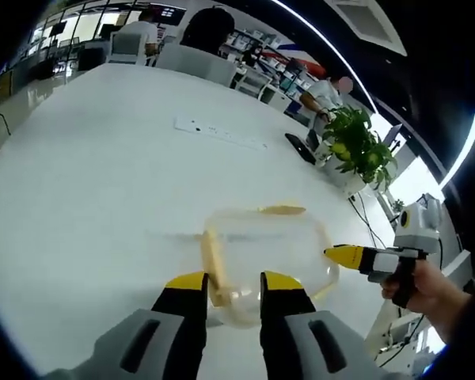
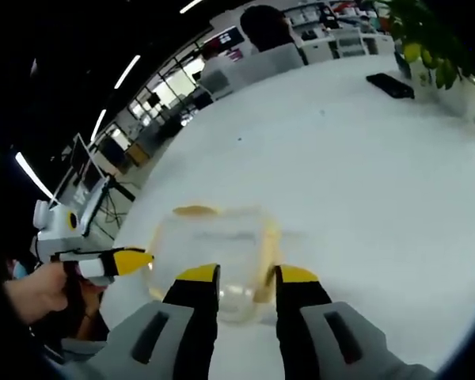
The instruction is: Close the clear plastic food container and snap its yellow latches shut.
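the clear container (image 1: 265,257) sat on the white table (image 1: 87,182), near the edge closest to the person, with its lid apparently already down, though blur made that hard to confirm. yellow latches showed along its sides: one long latch (image 1: 214,265) on the side by the left gripper (image 1: 233,285) and another (image 1: 281,210) on the far side in the left gripper view.

the left gripper's fingers stood apart, straddling the near rim of the container, probably to steady it or press a latch. the right gripper (image 2: 245,277) approached from the opposite side, its fingers also apart, over the container's (image 2: 214,245) near wall beside a latch (image 2: 267,253). working from opposite sides likely kept the light box from sliding while the latches were pushed.

further across the table lay a power strip (image 1: 219,132), with a potted plant (image 1: 356,146) near the far edge.
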`<state>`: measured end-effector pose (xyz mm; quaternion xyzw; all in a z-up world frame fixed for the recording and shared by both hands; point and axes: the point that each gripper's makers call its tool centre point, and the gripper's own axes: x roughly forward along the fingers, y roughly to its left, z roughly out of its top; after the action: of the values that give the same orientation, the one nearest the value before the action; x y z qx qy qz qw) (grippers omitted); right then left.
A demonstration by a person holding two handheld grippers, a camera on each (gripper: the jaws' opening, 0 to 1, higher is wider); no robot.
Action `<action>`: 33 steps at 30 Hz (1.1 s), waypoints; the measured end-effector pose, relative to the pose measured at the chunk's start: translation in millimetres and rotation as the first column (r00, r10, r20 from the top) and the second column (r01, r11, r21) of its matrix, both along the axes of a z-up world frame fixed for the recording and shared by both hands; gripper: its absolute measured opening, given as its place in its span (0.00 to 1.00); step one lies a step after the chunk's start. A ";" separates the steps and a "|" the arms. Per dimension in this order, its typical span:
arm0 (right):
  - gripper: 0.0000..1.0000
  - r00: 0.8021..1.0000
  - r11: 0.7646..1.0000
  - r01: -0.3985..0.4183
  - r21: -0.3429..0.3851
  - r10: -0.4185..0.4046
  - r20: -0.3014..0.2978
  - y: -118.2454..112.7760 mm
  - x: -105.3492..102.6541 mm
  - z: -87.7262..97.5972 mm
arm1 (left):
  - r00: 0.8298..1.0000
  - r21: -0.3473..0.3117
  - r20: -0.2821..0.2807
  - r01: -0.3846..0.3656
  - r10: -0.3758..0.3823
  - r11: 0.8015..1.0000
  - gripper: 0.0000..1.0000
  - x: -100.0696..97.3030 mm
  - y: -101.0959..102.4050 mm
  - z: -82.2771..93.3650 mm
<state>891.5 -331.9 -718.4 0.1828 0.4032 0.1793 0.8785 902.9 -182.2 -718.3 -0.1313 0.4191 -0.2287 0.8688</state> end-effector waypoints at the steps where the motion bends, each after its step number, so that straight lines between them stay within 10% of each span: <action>1: 0.28 1.000 1.000 -0.022 -0.014 0.022 0.001 2.1 -1.0 -0.4 | 1.000 0.009 0.008 0.012 -0.012 1.000 0.19 0.1 -0.7 0.2; 29: 0.21 0.979 0.982 -0.165 -0.094 0.174 0.104 9.0 14.3 24.7 | 0.928 0.145 0.132 0.330 -0.349 0.933 0.28 13.4 -7.9 25.3; 33: 0.20 0.967 0.971 -0.216 -0.104 0.227 0.115 15.8 16.3 25.0 | 0.883 0.201 0.166 0.406 -0.439 0.891 0.28 13.2 -17.2 30.6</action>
<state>907.8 -316.0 -693.4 0.0850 0.3728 0.2690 0.8840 916.1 -199.4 -687.7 0.0585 0.3618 -0.3909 0.8443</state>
